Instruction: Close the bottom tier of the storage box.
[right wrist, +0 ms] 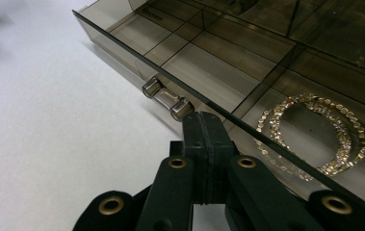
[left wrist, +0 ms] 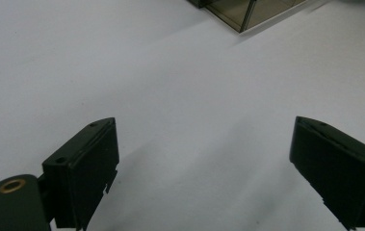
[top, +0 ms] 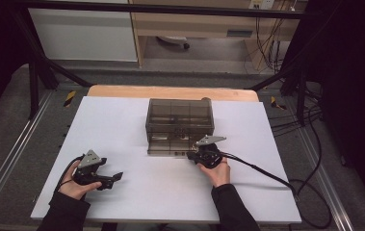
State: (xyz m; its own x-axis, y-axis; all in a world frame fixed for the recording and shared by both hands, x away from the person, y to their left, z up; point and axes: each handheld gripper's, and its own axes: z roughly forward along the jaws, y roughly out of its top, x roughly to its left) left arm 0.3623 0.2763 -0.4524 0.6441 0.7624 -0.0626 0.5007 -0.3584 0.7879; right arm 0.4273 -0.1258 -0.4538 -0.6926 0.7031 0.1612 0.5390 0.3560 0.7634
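**Ana:** High view first: where is the smoky transparent plastic organiser box (top: 180, 120)?

**Ben:** On the white table sheet (top: 122, 130), towards the far middle. Its bottom drawer (top: 170, 144) is pulled out towards the person.

**Ana:** And the right gripper (top: 193, 155)?

**Ben:** It sits at the front right corner of that drawer, held by the person's right hand (top: 217, 172), with a black cable (top: 267, 173) trailing off to the right.

**Ana:** What does the right gripper view add?

**Ben:** The two black jaws are pressed flat together, with nothing visible between them. The tip of the right gripper (right wrist: 203, 120) is right at the drawer's front wall (right wrist: 136, 65), just beside a small clear cylindrical handle with metal ends (right wrist: 167, 98). I cannot tell whether it touches the wall.

**Ana:** Anything in the drawer?

**Ben:** A gold-coloured beaded chain bracelet (right wrist: 315, 134) lies coiled in one compartment, near the jaws.

**Ana:** The left gripper (top: 115, 178)?

**Ben:** It is well apart from the box, near the front left of the sheet. In the left gripper view, the left gripper (left wrist: 204, 163) has its jaws spread wide over bare sheet, holding nothing.
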